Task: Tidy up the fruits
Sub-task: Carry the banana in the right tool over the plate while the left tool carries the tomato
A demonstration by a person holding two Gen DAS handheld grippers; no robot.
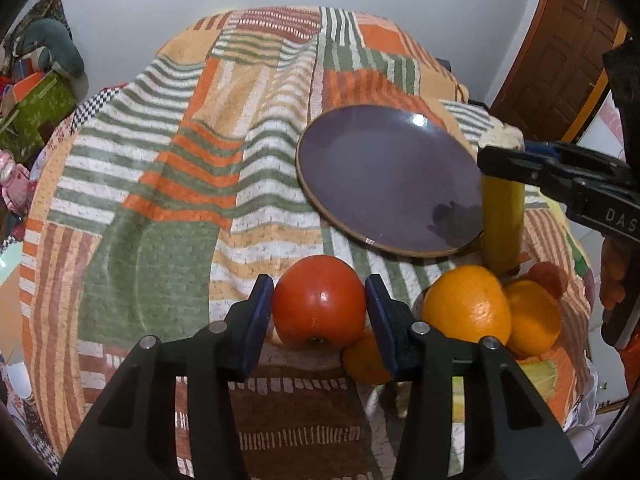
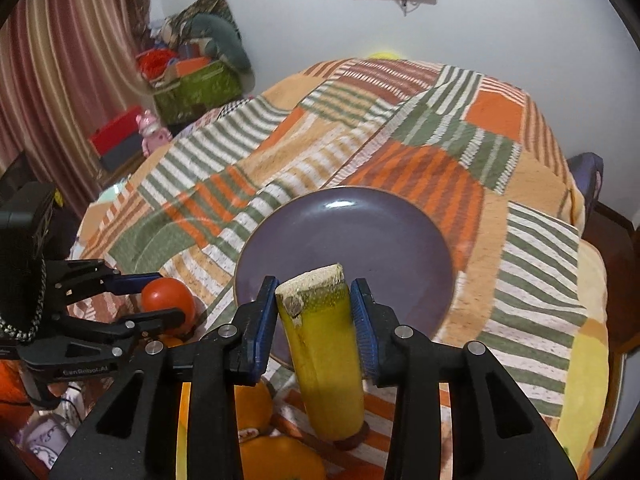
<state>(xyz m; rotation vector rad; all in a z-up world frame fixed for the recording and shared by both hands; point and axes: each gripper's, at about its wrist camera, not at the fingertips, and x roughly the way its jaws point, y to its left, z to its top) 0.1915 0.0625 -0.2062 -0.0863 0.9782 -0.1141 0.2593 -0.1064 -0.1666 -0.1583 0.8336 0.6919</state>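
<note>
Blue-padded fingers of the left gripper [image 1: 319, 308] are clamped on a red tomato [image 1: 319, 303], one pad against each side of it. The tomato sits at the near edge of the desk [image 1: 160, 184], which is covered by a patchwork cloth striped in orange, green and white. Just beside the tomato, to its right in the left wrist view, lie several oranges [image 1: 467, 303], close together; one small orange is partly hidden behind the right finger.

The right gripper [image 2: 314, 312] is clenched on a yellow-green cut fruit piece [image 2: 324, 360], an elongated section with a pale, rough cut face at its top end. Both pads press on its upper part, and the piece stands roughly upright with its lower end near the cloth; whether it touches the cloth cannot be told.

A purple plate [image 2: 360, 232] with a tan rim lies on the cloth beyond both grippers, bare. In the left wrist view the fruit piece stands at the plate's right edge.
</note>
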